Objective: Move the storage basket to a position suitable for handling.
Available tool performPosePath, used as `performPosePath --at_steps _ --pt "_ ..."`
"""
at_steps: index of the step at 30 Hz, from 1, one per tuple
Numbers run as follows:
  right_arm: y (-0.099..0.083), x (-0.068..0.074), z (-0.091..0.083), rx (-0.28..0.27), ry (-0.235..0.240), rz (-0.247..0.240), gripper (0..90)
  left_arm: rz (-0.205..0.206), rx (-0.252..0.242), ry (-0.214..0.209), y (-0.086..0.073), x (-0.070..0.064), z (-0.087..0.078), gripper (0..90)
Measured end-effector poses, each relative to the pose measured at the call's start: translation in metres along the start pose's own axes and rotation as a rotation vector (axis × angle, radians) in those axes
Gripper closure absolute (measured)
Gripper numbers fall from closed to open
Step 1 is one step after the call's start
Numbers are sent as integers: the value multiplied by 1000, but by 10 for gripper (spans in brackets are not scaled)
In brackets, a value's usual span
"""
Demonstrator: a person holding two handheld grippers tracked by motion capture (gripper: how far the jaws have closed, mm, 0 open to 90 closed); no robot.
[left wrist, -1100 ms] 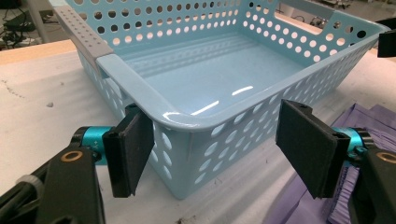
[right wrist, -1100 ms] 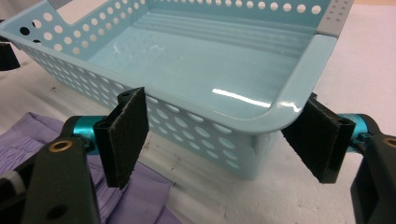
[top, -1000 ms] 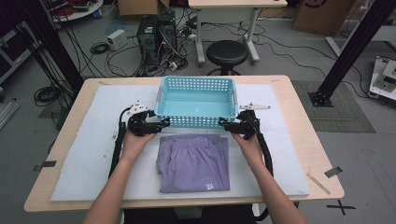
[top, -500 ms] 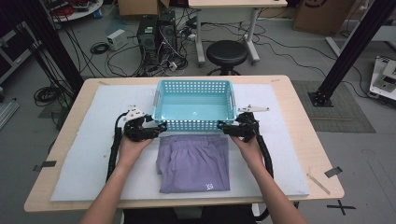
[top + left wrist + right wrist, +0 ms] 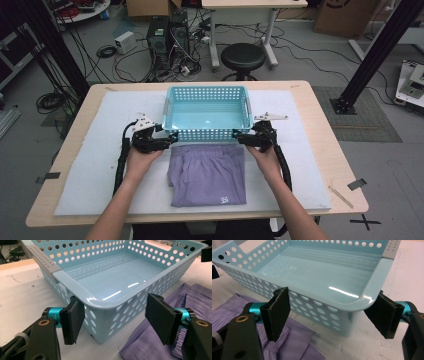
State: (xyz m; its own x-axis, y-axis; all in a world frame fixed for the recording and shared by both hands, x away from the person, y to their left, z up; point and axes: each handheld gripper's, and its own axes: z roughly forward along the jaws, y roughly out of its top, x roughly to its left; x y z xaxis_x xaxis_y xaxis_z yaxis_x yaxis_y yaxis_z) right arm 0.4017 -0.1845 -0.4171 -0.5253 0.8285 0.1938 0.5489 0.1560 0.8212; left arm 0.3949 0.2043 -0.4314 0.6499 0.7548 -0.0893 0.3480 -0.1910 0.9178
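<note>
Worktop: a pale wooden worktop (image 5: pixel 320 125) carrying a white mat (image 5: pixel 95 165) that covers most of its top; bits of dark tape sit on the near left and near right edges.
Basket: a light blue basket (image 5: pixel 207 132) with rows of round holes and grey grips on its short sides stands on the mat at the far middle, empty, its glossy floor catching the light.
Cloth: a folded purple cloth (image 5: pixel 209 175) lies flat on the mat just near the basket, its far edge touching or just under the basket's near wall.
Left tongs: the left tongs (image 5: pixel 115 320) are held apart, one jaw on each side of the basket's near left corner, the outer jaw close beside the left wall and the other jaw over the cloth; neither jaw is pressing.
Right tongs: the right tongs (image 5: pixel 332 315) are likewise apart, astride the near right corner, one jaw in front of the near wall above the cloth, the other just beside the right wall.
Hands: both forearms reach in from the near edge.
Room: grey floor beyond the worktop with a black stool (image 5: pixel 243 56), computer towers (image 5: pixel 167 35), tangled cables, a second desk and black frame posts.
</note>
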Motion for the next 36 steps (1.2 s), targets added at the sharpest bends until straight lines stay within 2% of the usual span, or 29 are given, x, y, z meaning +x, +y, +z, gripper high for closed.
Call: performPosePath --at_steps 13,16,18,22,25,29,32,33,36 --pt "2 2 5 0 2 -5 228 -17 -9 6 0 5 -1 320" --pt "2 4 4 9 -15 -26 233 -7 -11 17 3 4 -7 274" --pt "2 4 -1 1 -42 -46 234 -12 -7 23 4 4 -12 261" --pt "0 2 -16 -30 -53 -43 233 -6 -44 30 5 3 -31 232" --pt "-3 3 -29 -44 -57 -43 233 1 -44 43 5 -1 -44 232" --pt "-10 7 -47 -69 -75 -62 231 51 -44 59 1 -11 -60 218" --pt "-16 12 -59 -95 -86 -86 231 96 -81 62 -4 -17 -72 222" --pt "-17 14 -62 -98 -86 -91 231 101 -114 44 -7 -18 -76 222" --pt "-18 19 -70 -103 -95 -112 230 80 -153 27 -10 -16 -84 222"
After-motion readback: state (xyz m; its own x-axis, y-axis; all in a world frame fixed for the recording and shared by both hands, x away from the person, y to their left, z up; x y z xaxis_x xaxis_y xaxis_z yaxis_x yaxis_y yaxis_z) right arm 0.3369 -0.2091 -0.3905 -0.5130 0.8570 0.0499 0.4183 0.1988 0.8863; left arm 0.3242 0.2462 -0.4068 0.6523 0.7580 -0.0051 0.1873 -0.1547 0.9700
